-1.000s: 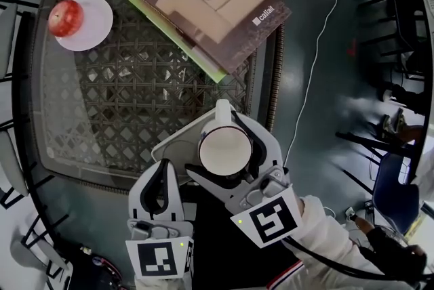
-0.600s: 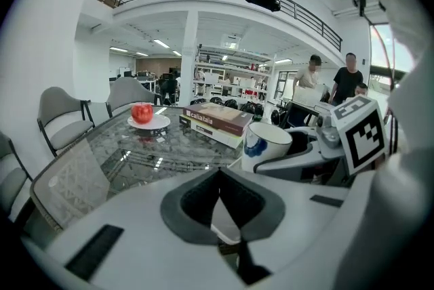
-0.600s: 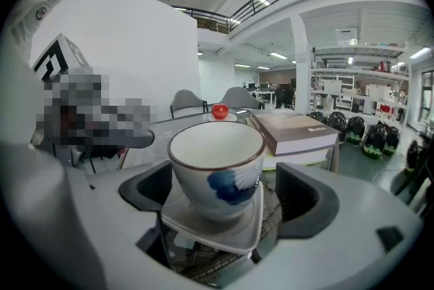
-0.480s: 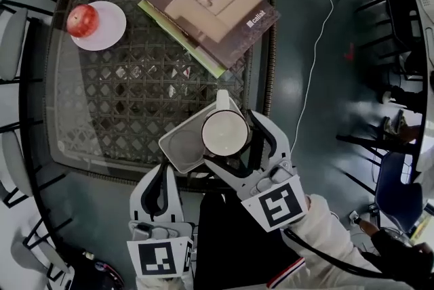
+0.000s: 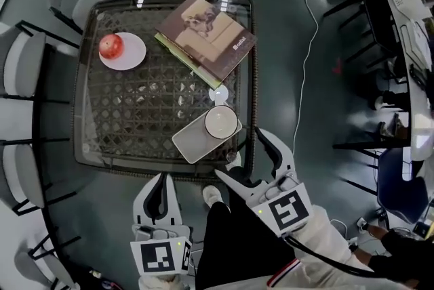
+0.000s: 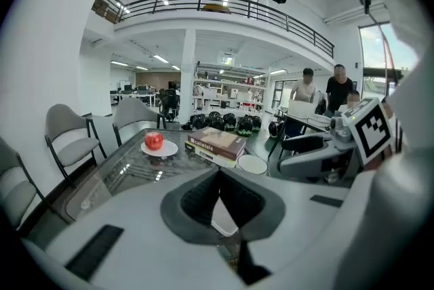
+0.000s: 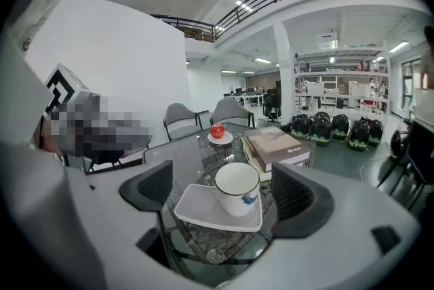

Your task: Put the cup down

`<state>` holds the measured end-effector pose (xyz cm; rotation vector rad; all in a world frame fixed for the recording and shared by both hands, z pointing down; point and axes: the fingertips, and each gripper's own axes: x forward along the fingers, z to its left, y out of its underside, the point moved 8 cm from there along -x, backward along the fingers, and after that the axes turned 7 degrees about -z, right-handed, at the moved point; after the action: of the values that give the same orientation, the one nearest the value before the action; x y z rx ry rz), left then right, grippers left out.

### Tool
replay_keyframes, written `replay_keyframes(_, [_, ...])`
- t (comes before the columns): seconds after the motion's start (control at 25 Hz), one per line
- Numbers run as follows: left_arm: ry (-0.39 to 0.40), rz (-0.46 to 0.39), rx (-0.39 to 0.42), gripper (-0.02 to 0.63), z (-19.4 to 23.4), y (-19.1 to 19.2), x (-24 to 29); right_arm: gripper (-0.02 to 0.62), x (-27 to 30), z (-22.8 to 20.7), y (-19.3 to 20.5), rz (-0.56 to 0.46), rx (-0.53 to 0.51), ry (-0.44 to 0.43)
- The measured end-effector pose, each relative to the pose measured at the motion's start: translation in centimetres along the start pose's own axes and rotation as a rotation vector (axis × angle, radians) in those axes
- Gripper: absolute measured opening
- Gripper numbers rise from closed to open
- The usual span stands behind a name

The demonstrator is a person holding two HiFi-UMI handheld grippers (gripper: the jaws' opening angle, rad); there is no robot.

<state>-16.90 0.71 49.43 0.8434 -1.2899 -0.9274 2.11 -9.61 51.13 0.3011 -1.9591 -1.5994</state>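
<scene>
The white cup stands upright on the far corner of a white square plate, near the glass table's front right corner. My right gripper is open and holds nothing. It hangs just off the table's near edge, a little short of the cup, with its jaws spread wider than the cup. My left gripper is shut and empty, lower left of the plate and off the table. The cup also appears in the left gripper view, beyond the closed pads.
A red apple rests on a small round plate at the table's far left. Two stacked books lie at the far right. Grey chairs stand along the left side. A cable runs across the floor on the right.
My right gripper has let go of the cup and drawn back toward me. The cup now stands free on the plate. The head view has pulled back, showing the whole table.
</scene>
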Motion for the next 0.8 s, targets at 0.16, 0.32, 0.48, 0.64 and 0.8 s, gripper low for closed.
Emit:
replay_keyframes(0.16, [-0.001, -0.035, 0.019, 0.010, -0.1, -2.4, -3.0, 0.460, -2.5, 1.7, -2.9, -0.036, 0.043, 0.025])
replay_keyframes(0.32, [0.005, -0.063, 0.026, 0.009, -0.6, -4.5, -6.0, 0.457, -5.5, 3.8, -6.2, -0.069, 0.057, 0.038])
replay_keyframes(0.48, [0.017, -0.100, 0.033, 0.010, -1.6, -6.5, -8.7, 0.457, -8.5, 5.8, -8.9, -0.104, 0.045, 0.040])
replay_keyframes(0.64, [0.030, -0.142, 0.051, 0.010, -2.3, -8.3, -11.6, 0.456, -10.7, 7.9, -11.1, -0.130, 0.054, 0.049])
replay_keyframes(0.8, [0.036, -0.165, 0.060, 0.010, -2.7, -9.2, -14.0, 0.433, -12.2, 10.1, -12.5, -0.145, 0.045, 0.035])
